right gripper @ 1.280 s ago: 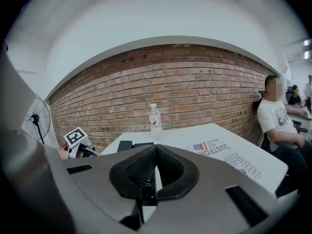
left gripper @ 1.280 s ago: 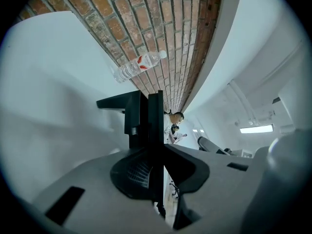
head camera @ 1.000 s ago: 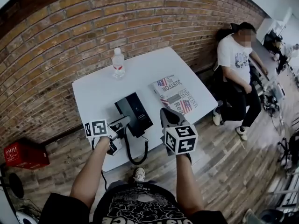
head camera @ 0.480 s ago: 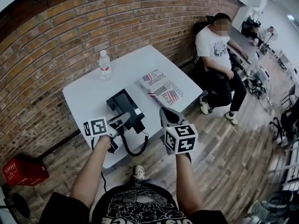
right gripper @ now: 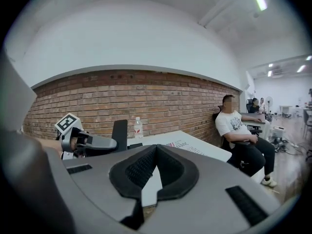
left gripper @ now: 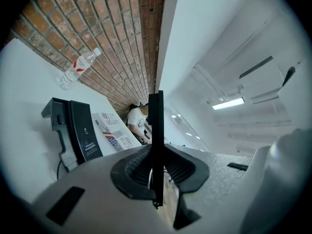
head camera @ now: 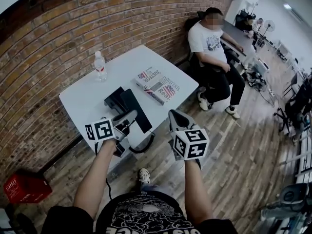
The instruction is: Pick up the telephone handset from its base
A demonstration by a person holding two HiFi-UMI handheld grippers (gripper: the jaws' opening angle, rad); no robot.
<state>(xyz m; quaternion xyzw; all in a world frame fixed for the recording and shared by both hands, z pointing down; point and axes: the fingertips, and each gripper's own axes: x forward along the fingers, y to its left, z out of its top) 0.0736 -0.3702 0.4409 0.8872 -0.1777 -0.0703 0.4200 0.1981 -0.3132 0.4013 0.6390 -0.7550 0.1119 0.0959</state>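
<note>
Brick-backed table (head camera: 82, 100); handset (left gripper: 156, 126) (edge-on) in left gripper (head camera: 127, 117)

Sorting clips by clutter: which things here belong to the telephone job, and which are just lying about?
Job: handset, clamped in the left gripper; telephone base; cord.
Lying about: water bottle; newspaper; red crate.

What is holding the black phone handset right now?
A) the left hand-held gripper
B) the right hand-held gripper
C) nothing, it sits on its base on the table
A: the left hand-held gripper has the thin black telephone handset clamped edge-on between its jaws, away from the base on the table. The right hand-held gripper has nothing between its jaws.
</note>
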